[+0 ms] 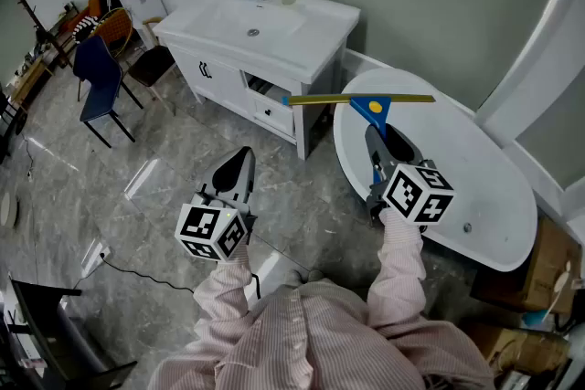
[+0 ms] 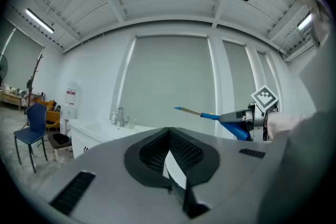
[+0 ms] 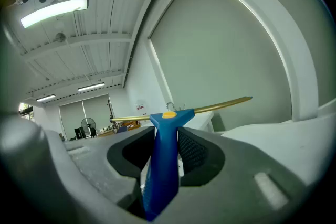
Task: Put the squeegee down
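Observation:
The squeegee has a blue handle with a yellow dot and a long brass-coloured blade lying crosswise. My right gripper is shut on its handle and holds it in the air over the near rim of the white bathtub. In the right gripper view the blue handle stands between the jaws with the blade across the top. My left gripper hovers over the floor to the left, shut and holding nothing. The left gripper view shows its own pads together, and the squeegee off to the right.
A white vanity with a sink and tap stands left of the tub. A blue chair and other chairs are at the far left. Cardboard boxes sit at the right. A cable runs over the glossy grey floor.

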Available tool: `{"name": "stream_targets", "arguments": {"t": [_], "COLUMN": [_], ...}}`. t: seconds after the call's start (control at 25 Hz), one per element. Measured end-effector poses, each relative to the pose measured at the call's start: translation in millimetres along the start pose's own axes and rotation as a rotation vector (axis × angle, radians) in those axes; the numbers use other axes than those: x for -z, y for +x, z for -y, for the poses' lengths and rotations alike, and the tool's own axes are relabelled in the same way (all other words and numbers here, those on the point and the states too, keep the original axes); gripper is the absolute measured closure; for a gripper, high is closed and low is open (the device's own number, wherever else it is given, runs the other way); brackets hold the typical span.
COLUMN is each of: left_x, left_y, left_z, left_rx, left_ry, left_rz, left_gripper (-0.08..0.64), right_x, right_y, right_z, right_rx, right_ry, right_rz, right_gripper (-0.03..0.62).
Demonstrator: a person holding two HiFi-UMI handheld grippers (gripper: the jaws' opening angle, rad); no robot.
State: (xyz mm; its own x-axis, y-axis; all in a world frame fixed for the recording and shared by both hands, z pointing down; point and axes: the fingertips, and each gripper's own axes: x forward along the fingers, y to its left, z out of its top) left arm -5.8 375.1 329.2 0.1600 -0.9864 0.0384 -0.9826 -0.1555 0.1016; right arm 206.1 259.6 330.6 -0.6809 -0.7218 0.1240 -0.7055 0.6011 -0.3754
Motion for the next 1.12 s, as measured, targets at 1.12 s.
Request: {"name": "stream_targets", "arguments": {"t": [1.12], "left_x": [23], "left_y": [83], "left_z": [0], "left_rx": [-0.009], "left_ry": [-0.031], "left_rz": [-0.038], "left_gripper": [0.558], "right_x": [-4], "right_y": [57], "right_z": [56], "right_rx": [-0.024], "right_ry": [0.066], "right_rz": [-0.005], "right_gripper": [0.460]}}
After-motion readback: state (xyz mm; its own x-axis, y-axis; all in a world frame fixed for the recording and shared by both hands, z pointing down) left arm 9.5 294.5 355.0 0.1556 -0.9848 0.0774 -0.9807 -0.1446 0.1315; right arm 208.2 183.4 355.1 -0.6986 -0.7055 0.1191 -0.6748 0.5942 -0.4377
